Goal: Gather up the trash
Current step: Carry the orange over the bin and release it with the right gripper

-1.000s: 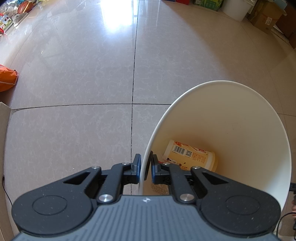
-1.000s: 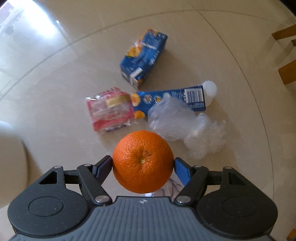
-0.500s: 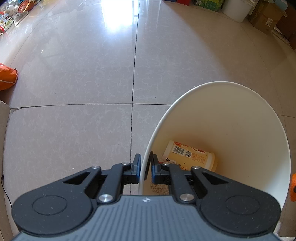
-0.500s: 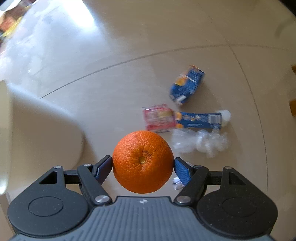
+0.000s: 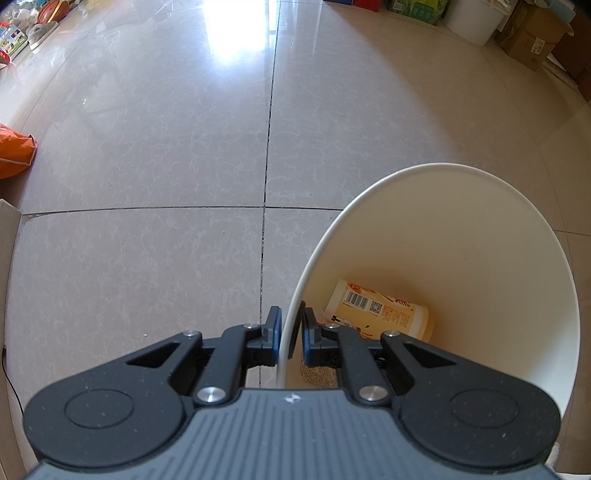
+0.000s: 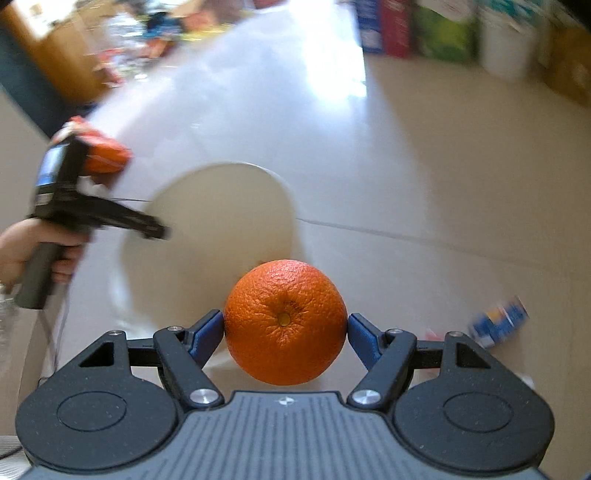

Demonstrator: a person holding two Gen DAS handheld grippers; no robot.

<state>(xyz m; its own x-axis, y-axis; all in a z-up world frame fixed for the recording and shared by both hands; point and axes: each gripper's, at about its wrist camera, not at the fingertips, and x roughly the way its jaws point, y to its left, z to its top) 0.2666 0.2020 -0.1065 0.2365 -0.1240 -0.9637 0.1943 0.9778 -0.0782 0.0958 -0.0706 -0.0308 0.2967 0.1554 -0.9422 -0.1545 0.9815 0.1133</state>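
My left gripper is shut on the rim of a white bin, which is tilted with its mouth toward the camera. Inside the bin lies a yellow printed cup. My right gripper is shut on an orange and holds it in the air, close in front of the white bin. In the blurred right wrist view the left gripper reaches to the bin's rim from the left, held by a hand. A blue carton lies on the floor at the right.
Glossy tiled floor stretches ahead. An orange bag lies at the far left, beside a cardboard edge. A white bucket and cardboard boxes stand along the far right wall.
My right gripper has swung left with the orange, away from the litter pile and toward the white bin. The left gripper keeps its hold on the bin's rim and has barely moved.
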